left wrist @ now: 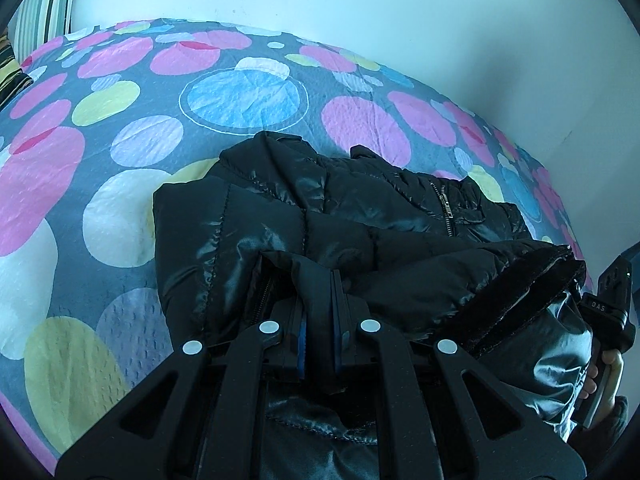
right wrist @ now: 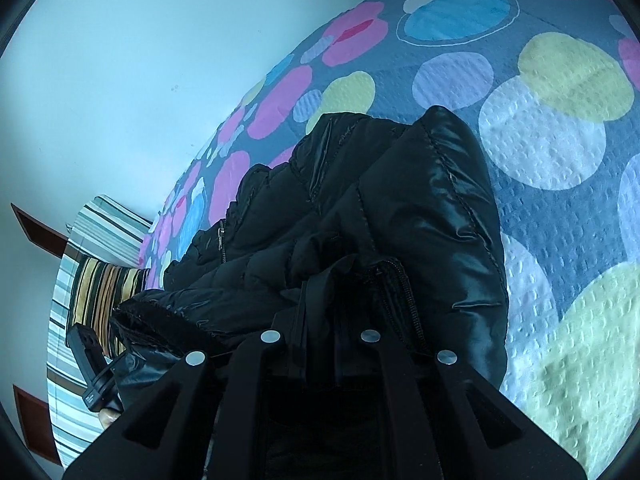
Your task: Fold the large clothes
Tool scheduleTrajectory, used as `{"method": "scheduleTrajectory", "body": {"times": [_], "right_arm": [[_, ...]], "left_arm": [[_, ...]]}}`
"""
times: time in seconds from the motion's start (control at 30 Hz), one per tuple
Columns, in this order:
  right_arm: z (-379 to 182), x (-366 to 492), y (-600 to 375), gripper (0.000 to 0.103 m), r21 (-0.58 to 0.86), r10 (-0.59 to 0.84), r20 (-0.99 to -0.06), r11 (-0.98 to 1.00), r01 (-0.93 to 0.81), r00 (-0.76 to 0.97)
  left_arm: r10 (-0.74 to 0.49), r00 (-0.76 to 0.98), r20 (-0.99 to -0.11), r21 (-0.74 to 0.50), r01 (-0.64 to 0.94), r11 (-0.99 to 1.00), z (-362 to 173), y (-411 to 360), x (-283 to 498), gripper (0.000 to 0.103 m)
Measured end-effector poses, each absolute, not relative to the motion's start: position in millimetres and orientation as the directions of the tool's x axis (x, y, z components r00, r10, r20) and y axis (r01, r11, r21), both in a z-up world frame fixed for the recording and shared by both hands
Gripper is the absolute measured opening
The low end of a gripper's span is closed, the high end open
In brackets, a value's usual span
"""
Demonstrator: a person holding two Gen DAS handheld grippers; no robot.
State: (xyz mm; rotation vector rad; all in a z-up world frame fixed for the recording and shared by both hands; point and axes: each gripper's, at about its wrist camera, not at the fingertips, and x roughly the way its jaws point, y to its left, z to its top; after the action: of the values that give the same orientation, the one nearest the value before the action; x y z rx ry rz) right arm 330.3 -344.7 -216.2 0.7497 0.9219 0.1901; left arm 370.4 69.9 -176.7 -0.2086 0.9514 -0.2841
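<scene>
A shiny black puffer jacket [left wrist: 360,216] lies bunched on a bed with a spotted cover [left wrist: 120,128]. My left gripper [left wrist: 320,280] is shut on a fold of the jacket near its zipper edge. In the right wrist view the jacket [right wrist: 400,208] fills the middle, and my right gripper [right wrist: 324,280] is shut on a dark fold of it beside a zipper. The right gripper's handle and a hand show at the right edge of the left wrist view [left wrist: 608,312]. The left gripper's body shows at the lower left of the right wrist view [right wrist: 92,368].
The bed cover [right wrist: 560,140] has pink, blue, green and white circles. A pale wall [left wrist: 360,0] stands behind the bed. Striped pillows [right wrist: 104,280] lie at the bed's end, also seen in the left wrist view [left wrist: 44,8].
</scene>
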Motion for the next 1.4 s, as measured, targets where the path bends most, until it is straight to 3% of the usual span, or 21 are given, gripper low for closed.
{"method": "scheduleTrajectory", "body": {"times": [0.23,0.6,0.83,1.0,1.1,1.13,1.17,1.27,1.4], "right_arm": [[-216,331,-345,0.006,0.668,0.458,-0.646,0.726,0.163,0.611],[-216,330,-346,0.006,0.673,0.458,-0.646,0.719,0.173,0.611],[-214,331,-346,0.006,0.668,0.454,-0.653,0.723,0.178,0.606],[-215,334,-347,0.006,0.669,0.454,-0.655,0.720,0.184,0.604],[-214,337,-348,0.006,0.671,0.457,-0.655,0.718,0.185,0.602],[-213,338,-348,0.007,0.670,0.457,-0.657,0.719,0.185,0.600],[-212,338,-348,0.007,0.668,0.457,-0.658,0.720,0.185,0.599],[-209,338,-350,0.008,0.673,0.464,-0.653,0.718,0.178,0.598],[-198,335,-354,0.018,0.686,0.480,-0.635,0.712,0.154,0.606]], "left_arm": [[-0.308,0.553,-0.774,-0.271,0.151,0.951,-175,66,370,0.009],[-0.335,0.587,-0.737,-0.288,0.176,0.941,-150,80,355,0.021],[-0.431,0.573,-0.697,-0.386,0.207,0.899,-138,101,346,0.027],[-0.445,0.566,-0.694,-0.360,0.262,0.895,-130,104,339,0.032],[-0.421,0.571,-0.705,-0.329,0.262,0.907,-132,107,335,0.041],[-0.371,0.596,-0.712,-0.287,0.235,0.929,-132,109,334,0.055],[-0.349,0.611,-0.710,-0.269,0.222,0.937,-132,112,333,0.061],[-0.362,0.609,-0.706,-0.294,0.213,0.932,-132,120,333,0.061],[-0.334,0.615,-0.714,-0.250,0.222,0.942,-132,116,333,0.061]]}}
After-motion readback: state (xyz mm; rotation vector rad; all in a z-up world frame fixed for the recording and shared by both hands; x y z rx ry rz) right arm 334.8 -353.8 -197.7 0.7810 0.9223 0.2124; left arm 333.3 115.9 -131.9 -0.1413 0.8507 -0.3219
